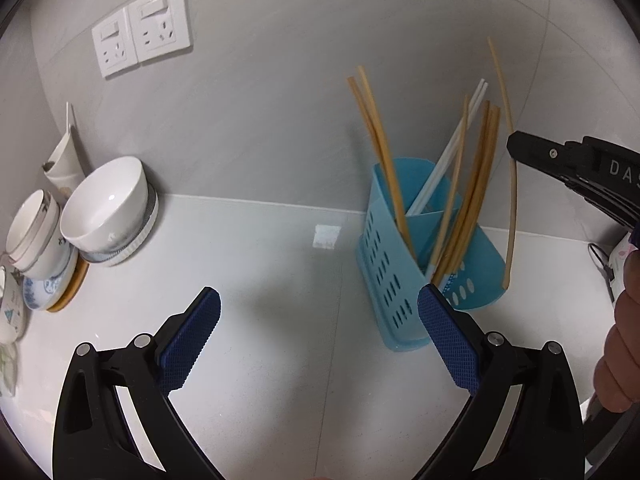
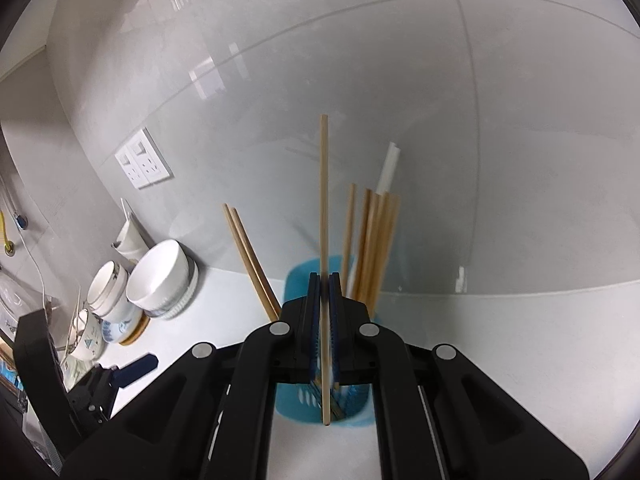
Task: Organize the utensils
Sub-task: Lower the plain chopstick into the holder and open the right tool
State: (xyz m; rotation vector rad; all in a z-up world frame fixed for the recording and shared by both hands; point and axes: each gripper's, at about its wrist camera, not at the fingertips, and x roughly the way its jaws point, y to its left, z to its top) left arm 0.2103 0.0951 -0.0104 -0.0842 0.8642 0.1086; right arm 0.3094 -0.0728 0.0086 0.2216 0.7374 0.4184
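Observation:
A blue plastic utensil holder (image 1: 404,264) stands on the white counter and holds several wooden chopsticks (image 1: 476,196) and white ones (image 1: 448,160). My right gripper (image 2: 324,280) is shut on a single wooden chopstick (image 2: 324,200), held upright over the holder (image 2: 298,274). In the left wrist view this chopstick (image 1: 510,200) hangs at the holder's right side, its tip near the rim, with the right gripper (image 1: 516,148) at the right edge. My left gripper (image 1: 320,312) is open and empty, low over the counter just left of the holder.
White bowls and cups (image 1: 104,208) are stacked at the back left by the wall, seen also in the right wrist view (image 2: 160,276). Wall sockets (image 1: 140,28) sit above them. A grey tiled wall (image 1: 280,100) stands behind the holder.

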